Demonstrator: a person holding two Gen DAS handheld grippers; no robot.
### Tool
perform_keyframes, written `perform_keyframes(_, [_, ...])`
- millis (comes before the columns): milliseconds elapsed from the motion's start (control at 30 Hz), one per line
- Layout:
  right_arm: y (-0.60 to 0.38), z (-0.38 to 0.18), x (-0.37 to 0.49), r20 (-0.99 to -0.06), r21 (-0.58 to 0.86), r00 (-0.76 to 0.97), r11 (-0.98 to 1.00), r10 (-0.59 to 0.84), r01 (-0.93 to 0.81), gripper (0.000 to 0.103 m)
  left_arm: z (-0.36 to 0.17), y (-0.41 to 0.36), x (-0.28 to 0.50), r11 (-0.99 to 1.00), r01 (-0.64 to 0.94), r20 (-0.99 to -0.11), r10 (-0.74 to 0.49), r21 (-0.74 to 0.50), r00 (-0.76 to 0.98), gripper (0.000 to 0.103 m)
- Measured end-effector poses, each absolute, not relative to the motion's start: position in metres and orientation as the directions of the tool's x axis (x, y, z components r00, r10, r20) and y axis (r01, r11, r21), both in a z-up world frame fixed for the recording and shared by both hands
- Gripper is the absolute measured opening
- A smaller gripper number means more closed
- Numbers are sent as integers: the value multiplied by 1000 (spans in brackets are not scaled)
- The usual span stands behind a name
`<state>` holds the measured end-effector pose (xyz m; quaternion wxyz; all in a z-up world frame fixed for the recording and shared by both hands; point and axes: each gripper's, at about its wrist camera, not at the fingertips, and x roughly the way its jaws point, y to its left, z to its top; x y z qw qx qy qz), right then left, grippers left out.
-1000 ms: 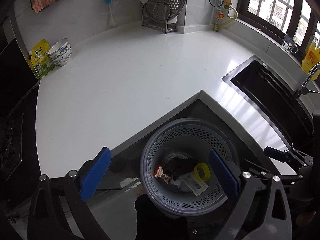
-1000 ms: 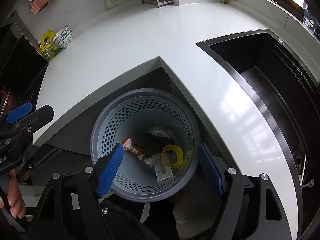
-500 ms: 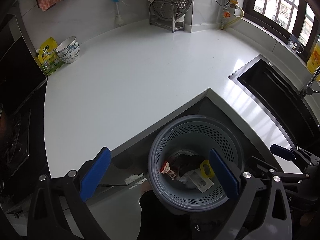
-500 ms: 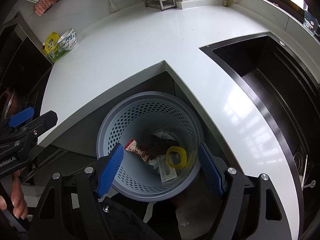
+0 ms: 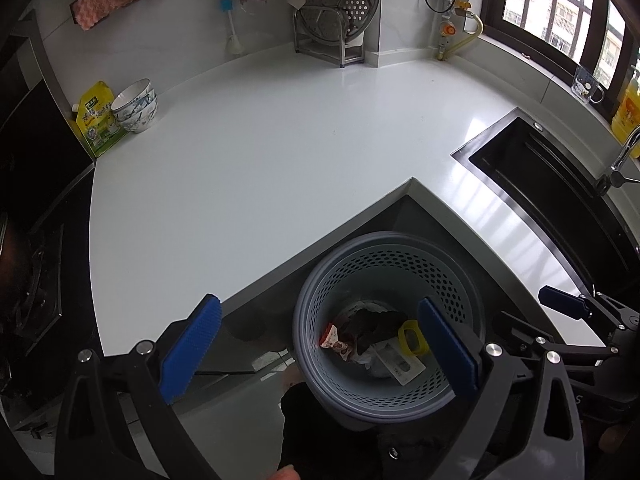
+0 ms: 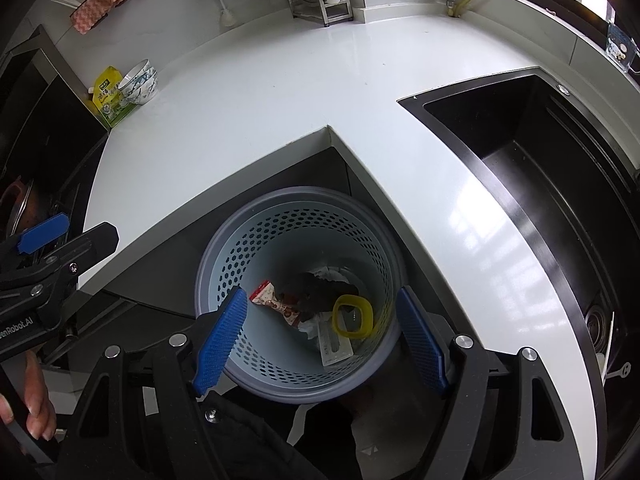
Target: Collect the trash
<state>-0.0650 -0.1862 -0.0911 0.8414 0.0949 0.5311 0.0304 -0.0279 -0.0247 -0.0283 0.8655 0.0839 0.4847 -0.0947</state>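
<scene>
Both jaws gape, empty — our left gripper point(image 5: 320, 350) and right gripper point(image 6: 322, 334) hover over the bin point(image 6: 224, 252) at lower centre, trash inside; we scan the counter point(image 5: 280, 152) for leftovers.

- Daylight enters through the window point(image 5: 560, 12) at upper right; the scene is bright and evenly lit, colours slightly cool
- The white counter point(image 5: 280, 152) shines; striped glare lies beside the sink point(image 5: 552, 208); a broad glare patch sits on the counter in the right wrist view
- The basket point(image 6: 296, 216) interior is shaded
- Fisheye bending curves straight edges; corners fall to black vignette; focus is sharp, without motion blur
</scene>
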Motion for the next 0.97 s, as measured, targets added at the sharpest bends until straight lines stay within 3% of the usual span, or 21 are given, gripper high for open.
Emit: perform_keyframes(967, [-187, -92, -63, -889, 199, 431, 979, 157, 53, 74, -30, -27, -27, 969, 238, -860, -72, 59, 506, 97])
